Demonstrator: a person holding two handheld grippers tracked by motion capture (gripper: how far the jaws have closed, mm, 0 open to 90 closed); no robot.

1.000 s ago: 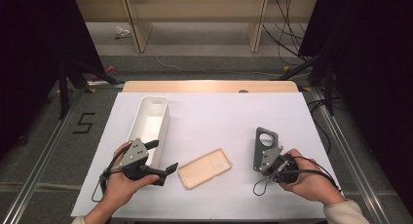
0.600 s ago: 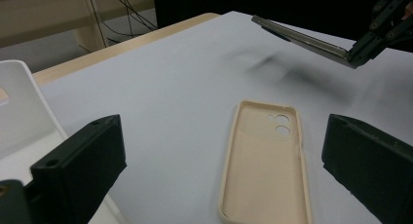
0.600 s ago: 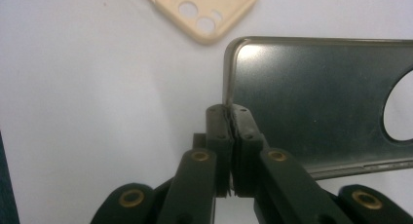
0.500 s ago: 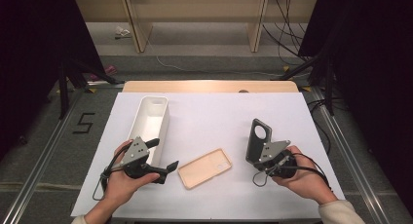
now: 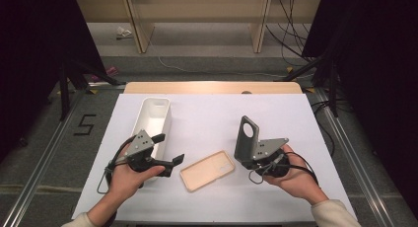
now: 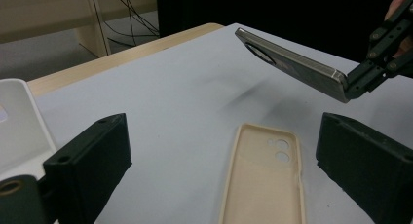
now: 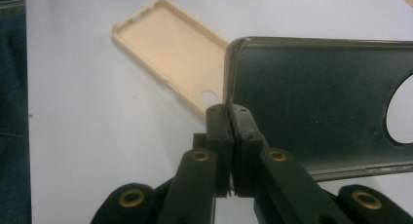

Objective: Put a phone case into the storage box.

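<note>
Holding a dark phone (image 5: 247,134) by one lower corner, right tongs (image 7: 229,118) clamped shut on its edge, the slab tilted up off the table and well clear of it. Lying flat just below and to the left of those tongs, a beige phone case (image 5: 207,170), open side up, camera cut-outs toward the phone. Waiting on the far side of the case, left tongs (image 5: 170,153), jaws wide apart, nothing between them, the case lying on between the two jaws in the left gripper view.

Judging the step as seating the phone into the case. Worth doing: lower the phone with its round camera ring over the case's cut-outs, one long edge tucked under the lip first, then press flat. Worth watching: a corner pinch gives little control over twist, so slow tilting pays; the light case may slide on the smooth sheet, so bracing its free end with the left tongs looks wise before any push.

Beyond the left tongs, a white oblong tray (image 5: 153,122), just beside that hand. Underneath everything, a pale sheet covering the table (image 5: 207,113), bare wood showing along the far edge. Farther off, grey floor, a painted figure five (image 5: 85,124), loose cables, light wooden shelving legs, dark drapes at both sides.
</note>
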